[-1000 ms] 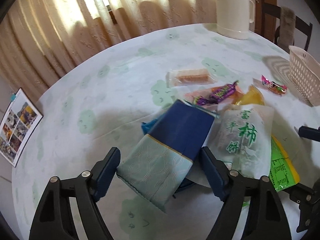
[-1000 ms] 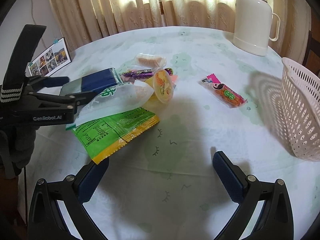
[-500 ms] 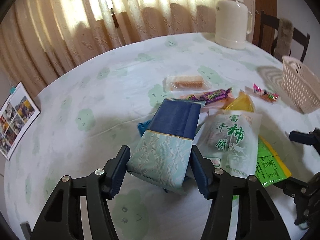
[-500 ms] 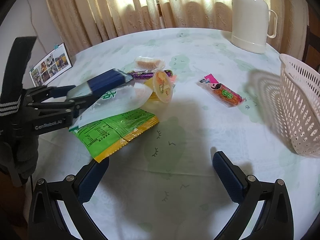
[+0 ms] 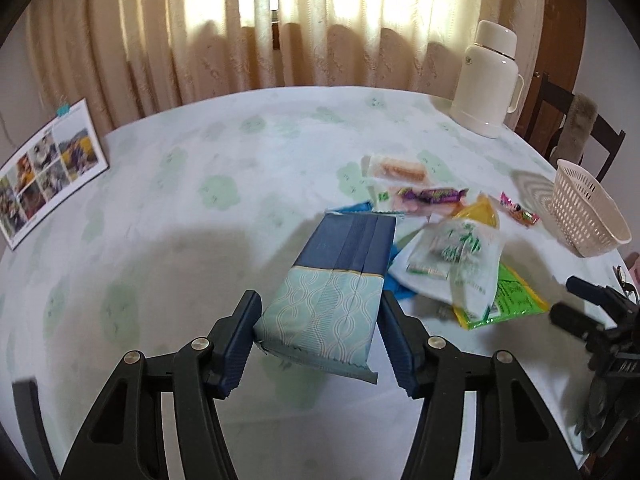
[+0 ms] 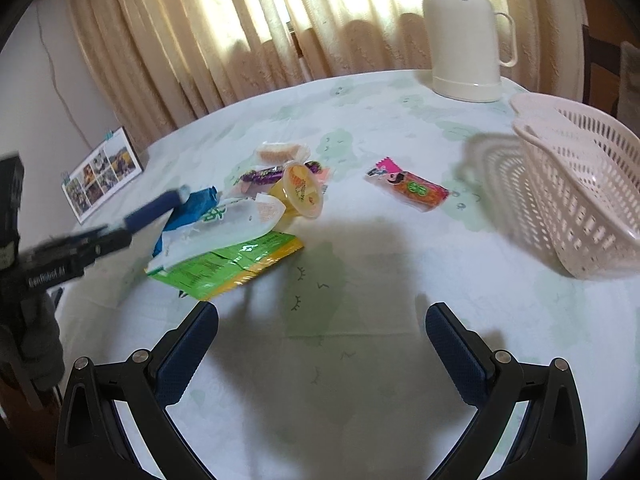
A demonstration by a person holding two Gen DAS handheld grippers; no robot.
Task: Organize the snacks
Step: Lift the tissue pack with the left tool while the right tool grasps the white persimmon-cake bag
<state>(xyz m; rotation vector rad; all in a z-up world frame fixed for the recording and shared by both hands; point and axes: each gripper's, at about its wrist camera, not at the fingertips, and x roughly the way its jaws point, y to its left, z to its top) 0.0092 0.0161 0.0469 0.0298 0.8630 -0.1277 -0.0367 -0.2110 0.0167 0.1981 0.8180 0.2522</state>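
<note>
1. Nearest to me, the left gripper (image 5: 318, 334) has the blue and pale-green packet (image 5: 340, 280) clamped across its width, pads pressing both long edges at its pale end. Its jaws closed in on the packet within the last second and then stopped.

2. The packet's long axis runs straight out from the jaws, dark blue end foremost, lifted off the tablecloth (image 5: 224, 208). From that end the basket (image 5: 584, 212) lies off to the right and farther back, so I judge the carry must swing rightward across the heap.

3. The right gripper (image 6: 320, 344) stands wide open over bare cloth, nothing between its fingers. It is the hand closer to the basket, which sits just ahead of it on its right.

4. Left of the basket, and closest to it of all the snacks, lies the red and orange candy wrapper (image 6: 410, 189), alone and slantwise.

5. Farther left of the basket is the heap: the green and yellow packet (image 6: 228, 266) undermost, the white pouch with green characters (image 6: 228, 220) on top of it, the yellow jelly cup (image 6: 300, 194) tipped beside that.

6. Beyond those, farther from the basket, come the purple candy bar (image 6: 264, 175) and the clear-wrapped biscuit (image 6: 280, 152).

7. Behind the basket, at the table's far edge, stands the cream flask (image 6: 464, 36).
</note>
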